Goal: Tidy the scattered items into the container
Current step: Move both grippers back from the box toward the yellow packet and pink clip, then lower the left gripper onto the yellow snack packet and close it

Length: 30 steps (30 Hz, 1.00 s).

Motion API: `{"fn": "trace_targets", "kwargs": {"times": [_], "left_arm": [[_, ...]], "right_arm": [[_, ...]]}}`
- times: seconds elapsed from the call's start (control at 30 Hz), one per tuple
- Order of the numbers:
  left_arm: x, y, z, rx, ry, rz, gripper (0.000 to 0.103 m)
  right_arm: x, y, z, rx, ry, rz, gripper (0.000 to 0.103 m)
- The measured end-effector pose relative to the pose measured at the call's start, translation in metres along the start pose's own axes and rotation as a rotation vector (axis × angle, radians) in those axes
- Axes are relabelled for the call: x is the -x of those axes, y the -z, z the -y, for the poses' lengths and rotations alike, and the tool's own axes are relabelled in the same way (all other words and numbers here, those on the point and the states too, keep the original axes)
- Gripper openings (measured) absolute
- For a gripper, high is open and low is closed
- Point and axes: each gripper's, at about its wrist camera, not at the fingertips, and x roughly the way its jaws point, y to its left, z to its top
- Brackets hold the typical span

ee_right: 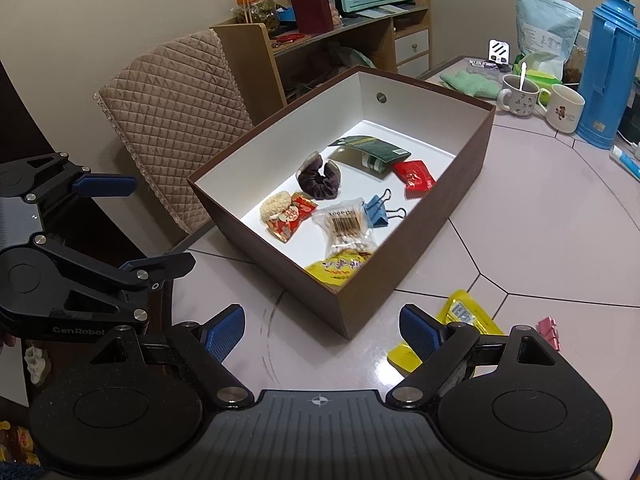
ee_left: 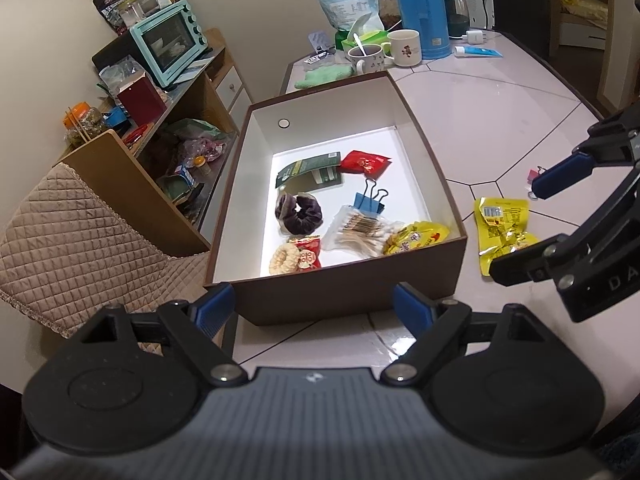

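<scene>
Pale tiled table (ee_right: 540,220) carries a brown box (ee_right: 400,276) of small items, a yellow packet (ee_left: 502,232) outside it, both left gripper (ee_left: 316,304) and right gripper (ee_right: 322,326) spread wide, holding nothing.

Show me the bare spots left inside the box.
The brown box has free floor along its far wall, beyond the green card. Some room lies right of the red packet. The near end is crowded: cotton swabs, blue binder clip, yellow packet.
</scene>
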Motion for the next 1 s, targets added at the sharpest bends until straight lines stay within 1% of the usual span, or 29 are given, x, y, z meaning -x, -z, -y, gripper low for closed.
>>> {"fn": "trace_targets", "kwargs": {"times": [0.4,0.7,1.0], "left_arm": [[0.001,-0.004,0.038,0.014,0.013,-0.008,0.085],[-0.001,-0.005,0.071,0.028,0.043,-0.013,0.085],[-0.003,-0.006,0.104,0.031,0.082,-0.013,0.085]], "right_arm": [[0.018,0.018,0.036,-0.003,0.019,-0.011,0.087],[0.034,0.042,0.075,-0.034,0.048,-0.029,0.087],[0.053,0.059,0.107,-0.076,0.064,-0.027,0.087]]}}
